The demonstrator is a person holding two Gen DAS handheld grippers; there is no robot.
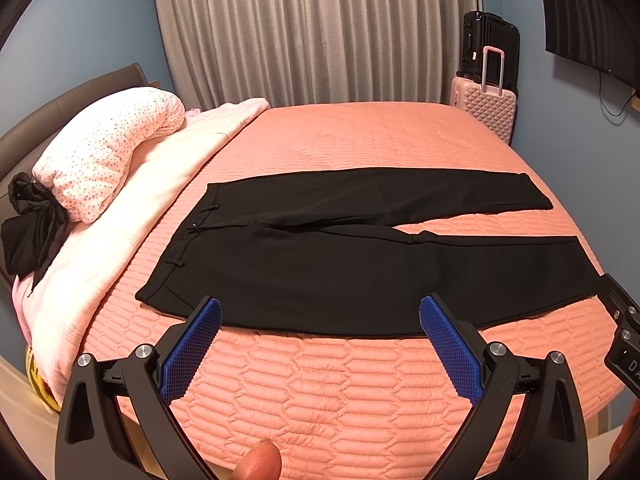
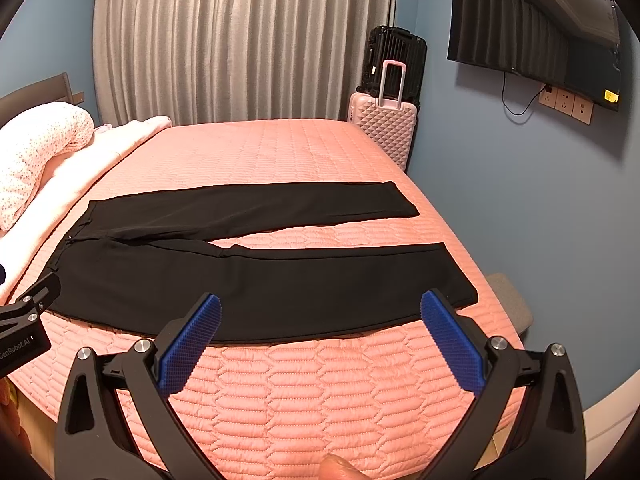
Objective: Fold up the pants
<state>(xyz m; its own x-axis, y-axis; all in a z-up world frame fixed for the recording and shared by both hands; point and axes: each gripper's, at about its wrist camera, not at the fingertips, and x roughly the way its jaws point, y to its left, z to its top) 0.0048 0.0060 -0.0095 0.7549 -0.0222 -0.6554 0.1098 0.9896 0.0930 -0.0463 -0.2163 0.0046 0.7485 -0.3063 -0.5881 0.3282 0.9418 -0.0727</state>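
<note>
On the pink quilted bedspread (image 1: 360,380): black pants (image 1: 340,272) spread flat and unfolded, waistband toward the pillow end, the two legs slightly parted and running toward the bed's opposite edge. Just short of the near hem line: left gripper (image 1: 320,316), blue pads (image 1: 192,352) spread wide, grasping nothing; right gripper (image 2: 320,316) likewise released, hovering by the near leg. At the bed head: spotted pillow (image 1: 104,152), black garment (image 1: 32,232). Beyond: grey curtain (image 2: 240,40), pink suitcase (image 2: 384,128), wall-mounted television (image 2: 532,32).
</note>
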